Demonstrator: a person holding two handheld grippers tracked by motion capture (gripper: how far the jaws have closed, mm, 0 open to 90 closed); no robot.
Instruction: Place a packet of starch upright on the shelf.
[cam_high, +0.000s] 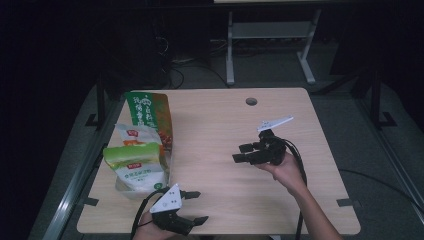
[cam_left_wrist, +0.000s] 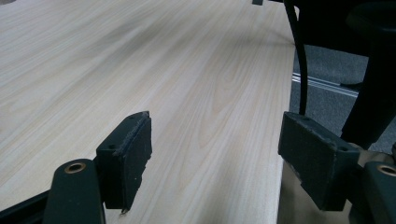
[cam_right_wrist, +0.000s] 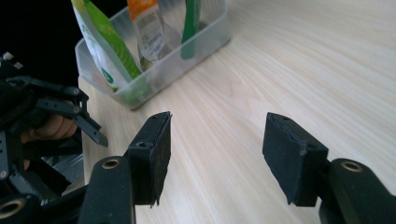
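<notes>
A clear plastic bin (cam_high: 126, 189) stands at the table's left side with three food bags upright in it: a tall green bag (cam_high: 148, 112), a white and orange bag (cam_high: 134, 134) and a light green bag (cam_high: 135, 162). My left gripper (cam_high: 200, 206) rests near the front edge, just right of the bin, open with bare wood between its pads (cam_left_wrist: 130, 154). Farther right, my right gripper (cam_high: 237, 153) hovers over mid-table pointing left toward the bin (cam_right_wrist: 163, 74), open and holding nothing. The left gripper (cam_right_wrist: 91, 119) is also visible at the left of the right gripper view.
The light wooden table (cam_high: 225, 125) has a round cable hole (cam_high: 251, 101) near its far edge. A black cable (cam_left_wrist: 301, 60) hangs past the table's right edge. Beyond the table, the legs of a grey metal frame (cam_high: 230, 55) stand on the dark floor.
</notes>
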